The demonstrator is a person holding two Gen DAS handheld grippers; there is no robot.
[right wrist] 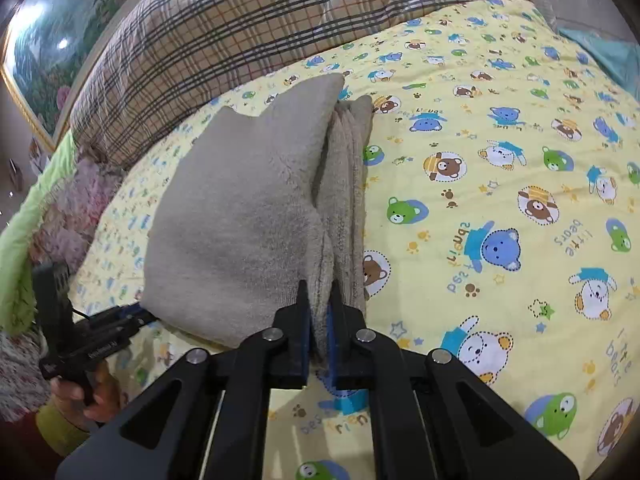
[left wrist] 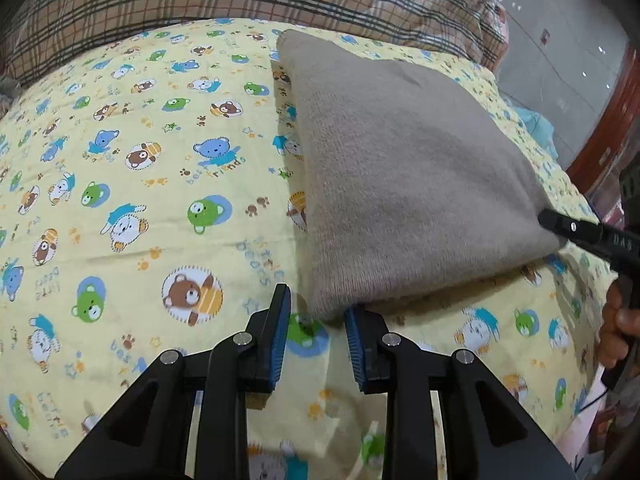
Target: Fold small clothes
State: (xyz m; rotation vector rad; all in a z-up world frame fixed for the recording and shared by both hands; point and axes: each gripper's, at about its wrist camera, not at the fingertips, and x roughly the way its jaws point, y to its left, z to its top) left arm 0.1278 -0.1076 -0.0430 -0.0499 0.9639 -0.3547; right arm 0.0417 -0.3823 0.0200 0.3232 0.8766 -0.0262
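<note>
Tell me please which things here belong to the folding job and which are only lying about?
Belong to the job:
- grey knitted garment
- right claw, shut on its edge
- left claw, open at its near corner

Only lying about:
- bear-print sheet
- plaid quilt
- framed painting

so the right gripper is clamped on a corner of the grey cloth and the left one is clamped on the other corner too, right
Not quite. The right gripper is clamped on the grey cloth, but in the left wrist view the left gripper is open, its fingers either side of the near corner.
</note>
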